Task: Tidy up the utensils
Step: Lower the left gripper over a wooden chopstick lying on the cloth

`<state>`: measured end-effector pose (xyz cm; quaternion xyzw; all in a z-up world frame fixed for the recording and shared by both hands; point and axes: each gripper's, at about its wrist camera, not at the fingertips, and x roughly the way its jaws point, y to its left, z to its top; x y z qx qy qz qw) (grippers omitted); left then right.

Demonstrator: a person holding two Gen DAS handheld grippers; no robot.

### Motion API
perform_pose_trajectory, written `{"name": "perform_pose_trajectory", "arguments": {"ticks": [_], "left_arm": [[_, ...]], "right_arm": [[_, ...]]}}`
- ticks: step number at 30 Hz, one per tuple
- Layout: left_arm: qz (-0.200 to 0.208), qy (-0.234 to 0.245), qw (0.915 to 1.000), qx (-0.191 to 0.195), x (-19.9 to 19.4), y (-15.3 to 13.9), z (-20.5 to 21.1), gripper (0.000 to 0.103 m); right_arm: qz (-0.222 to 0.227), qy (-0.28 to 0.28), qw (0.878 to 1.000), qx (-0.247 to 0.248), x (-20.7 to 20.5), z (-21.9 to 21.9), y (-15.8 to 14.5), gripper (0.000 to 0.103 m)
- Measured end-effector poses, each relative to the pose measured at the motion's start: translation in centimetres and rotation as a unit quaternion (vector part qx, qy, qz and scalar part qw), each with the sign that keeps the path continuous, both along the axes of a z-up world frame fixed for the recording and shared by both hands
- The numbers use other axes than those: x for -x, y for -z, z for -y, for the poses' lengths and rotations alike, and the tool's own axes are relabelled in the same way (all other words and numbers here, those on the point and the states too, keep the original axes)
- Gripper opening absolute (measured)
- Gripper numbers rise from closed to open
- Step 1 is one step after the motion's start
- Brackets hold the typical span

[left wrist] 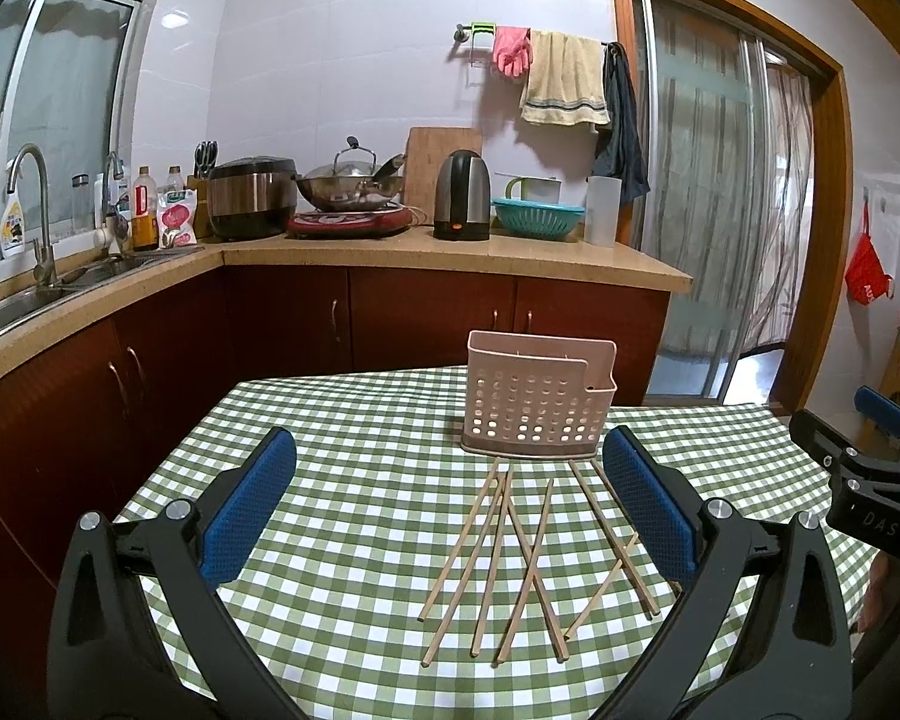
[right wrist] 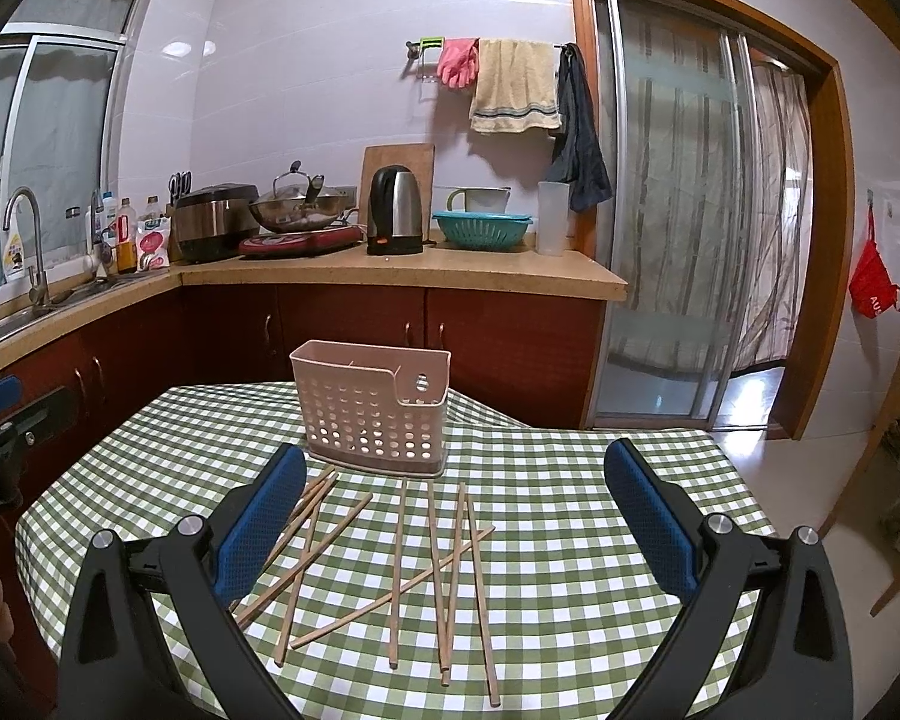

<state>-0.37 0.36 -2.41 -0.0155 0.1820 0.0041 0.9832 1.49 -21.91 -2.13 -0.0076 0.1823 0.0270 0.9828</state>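
Note:
Several wooden chopsticks [left wrist: 528, 552] [right wrist: 399, 570] lie scattered and crossed on the green checked tablecloth [left wrist: 354, 468] [right wrist: 546, 480]. Behind them stands a pink perforated utensil holder [left wrist: 537, 399] [right wrist: 372, 411], upright, and no utensil shows inside it. My left gripper [left wrist: 450, 468] hovers open above the near side of the chopsticks, nothing between its blue pads. My right gripper [right wrist: 456, 480] is likewise open and empty, over the chopsticks. The right gripper shows at the right edge of the left wrist view [left wrist: 870, 450].
A kitchen counter [left wrist: 450, 252] runs behind the table with a kettle [left wrist: 462, 195], a wok [left wrist: 351, 186], a rice cooker [left wrist: 252, 198], a teal colander [left wrist: 537, 216] and a sink [left wrist: 60, 288] at left. A sliding door [left wrist: 720, 210] is at right.

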Motion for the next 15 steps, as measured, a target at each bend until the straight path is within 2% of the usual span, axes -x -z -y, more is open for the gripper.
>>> {"name": "perform_pose_trajectory", "arguments": {"ticks": [6,15], "left_arm": [[-0.017,0.003,0.9998,-0.008,-1.3,2.1,-0.4,0.1],[-0.088,0.002,0.9957,-0.029,-4.0,9.4,-2.3,0.1]], "right_arm": [[-0.015,-0.009,1.0,0.011,-1.2,0.5,2.2,0.097],[-0.069,-0.021,0.997,0.033,-2.9,1.1,8.9,0.097]]}}
